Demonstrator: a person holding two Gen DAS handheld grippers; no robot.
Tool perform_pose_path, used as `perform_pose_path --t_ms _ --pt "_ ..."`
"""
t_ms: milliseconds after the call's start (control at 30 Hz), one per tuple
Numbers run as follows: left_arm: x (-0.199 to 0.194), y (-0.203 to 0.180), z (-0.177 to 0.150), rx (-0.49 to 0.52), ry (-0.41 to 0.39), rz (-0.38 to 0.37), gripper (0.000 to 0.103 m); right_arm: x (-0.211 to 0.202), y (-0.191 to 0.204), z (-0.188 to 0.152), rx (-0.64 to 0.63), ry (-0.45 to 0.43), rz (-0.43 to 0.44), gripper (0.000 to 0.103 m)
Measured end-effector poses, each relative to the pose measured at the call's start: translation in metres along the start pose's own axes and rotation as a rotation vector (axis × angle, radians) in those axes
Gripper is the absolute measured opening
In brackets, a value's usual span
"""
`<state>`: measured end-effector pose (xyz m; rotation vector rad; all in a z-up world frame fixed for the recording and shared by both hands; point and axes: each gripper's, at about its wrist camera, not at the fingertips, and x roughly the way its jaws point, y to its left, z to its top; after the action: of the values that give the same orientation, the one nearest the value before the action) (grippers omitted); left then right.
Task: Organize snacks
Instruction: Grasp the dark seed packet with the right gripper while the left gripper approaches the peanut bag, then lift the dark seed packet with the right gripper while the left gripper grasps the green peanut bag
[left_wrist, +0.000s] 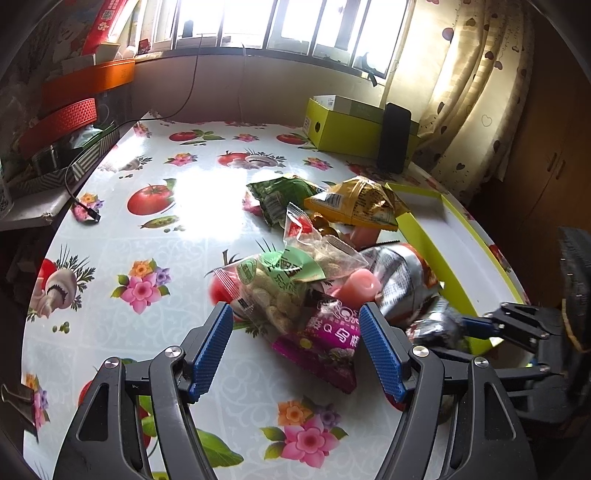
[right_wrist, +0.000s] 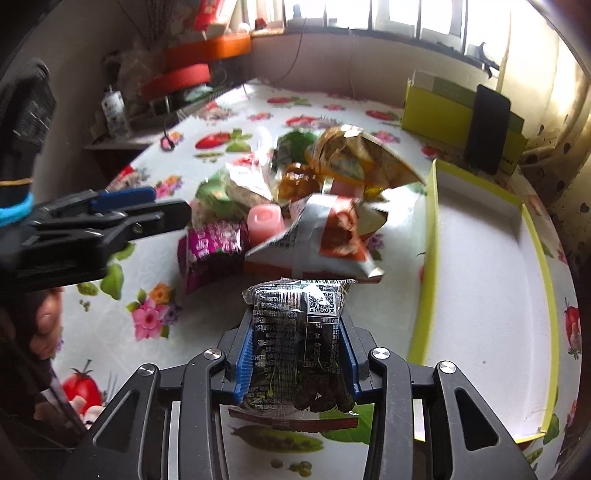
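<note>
My left gripper (left_wrist: 295, 312) stands open just over the near end of a snack pile, its blue pads on either side of a purple packet (left_wrist: 325, 347) and a clear bag of pale puffs (left_wrist: 280, 284), touching neither. Behind these lie a pink jelly cup (left_wrist: 360, 284), a silver-and-red bag (left_wrist: 402, 273), a yellow bag (left_wrist: 358, 203) and a green bag (left_wrist: 280, 192). My right gripper (right_wrist: 295, 321) is shut on a black printed snack packet (right_wrist: 295, 350), held just above the tablecloth. A shallow yellow-green tray (right_wrist: 432, 221) with a white floor lies to its right.
A yellow-green box (left_wrist: 347, 136) with a dark phone (left_wrist: 393, 136) leaning on it stands at the table's back. A black cable end (left_wrist: 88, 212) lies at the left edge, beside shelves with orange boxes (left_wrist: 88, 79). A curtain (left_wrist: 472, 110) hangs at the right.
</note>
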<state>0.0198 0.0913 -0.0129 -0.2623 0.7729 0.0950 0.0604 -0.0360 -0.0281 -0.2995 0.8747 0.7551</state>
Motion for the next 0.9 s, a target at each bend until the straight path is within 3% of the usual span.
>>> perform_pose_path --t_ms 333,500,767,900 --pt "0.02 0.018 0.013 0.056 0.0 0.054 0.071 -0.019 -0.014 0.004 0.031 -0.054 -0.012 0.037" --pt "0.035 0.017 0.021 0.156 0.017 -0.006 0.071 -0.018 -0.017 0.005 0.04 -0.054 -0.009 0.037" --pt "0.063 0.002 0.029 0.336 0.05 -0.001 0.071 -0.013 -0.023 0.007 0.047 -0.054 -0.004 0.037" --pt "0.077 0.005 0.035 0.32 0.092 -0.019 0.071 -0.012 -0.026 0.007 0.055 -0.056 -0.006 0.037"
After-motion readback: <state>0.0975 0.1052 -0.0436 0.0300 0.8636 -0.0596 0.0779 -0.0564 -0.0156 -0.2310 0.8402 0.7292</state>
